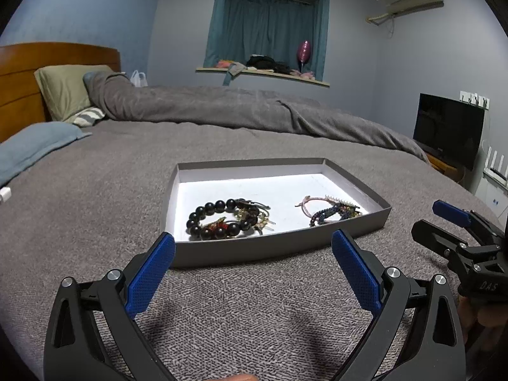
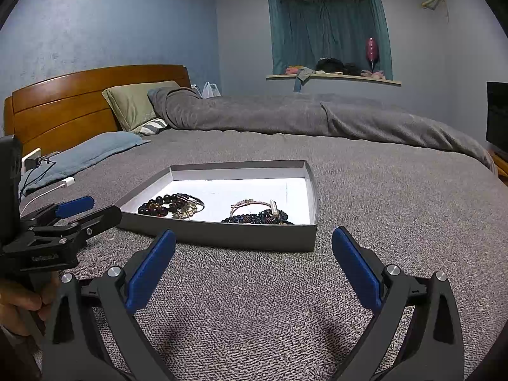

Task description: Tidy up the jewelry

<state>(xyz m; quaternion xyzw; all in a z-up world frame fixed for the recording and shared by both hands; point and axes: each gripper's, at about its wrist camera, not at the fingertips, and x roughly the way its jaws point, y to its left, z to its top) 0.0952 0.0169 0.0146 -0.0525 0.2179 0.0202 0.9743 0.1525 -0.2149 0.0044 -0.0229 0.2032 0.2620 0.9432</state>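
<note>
Nearest, left claw and right claw both spread wide and empty, held low over the grey bed cover just short of the tray, probably poised to reach in. Beyond, shallow grey box lid with white floor, laid flat on the bed. Inside, near its front wall, two separate heaps: dark beaded bracelet tangled with gold pieces to the left, pink and blue braided bracelets to the right.

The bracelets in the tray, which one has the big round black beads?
The black bead bracelet in the left pile of the grey tray. Its beads are large and glossy; the blue beaded bracelet in the right pile has far finer beads.
</note>
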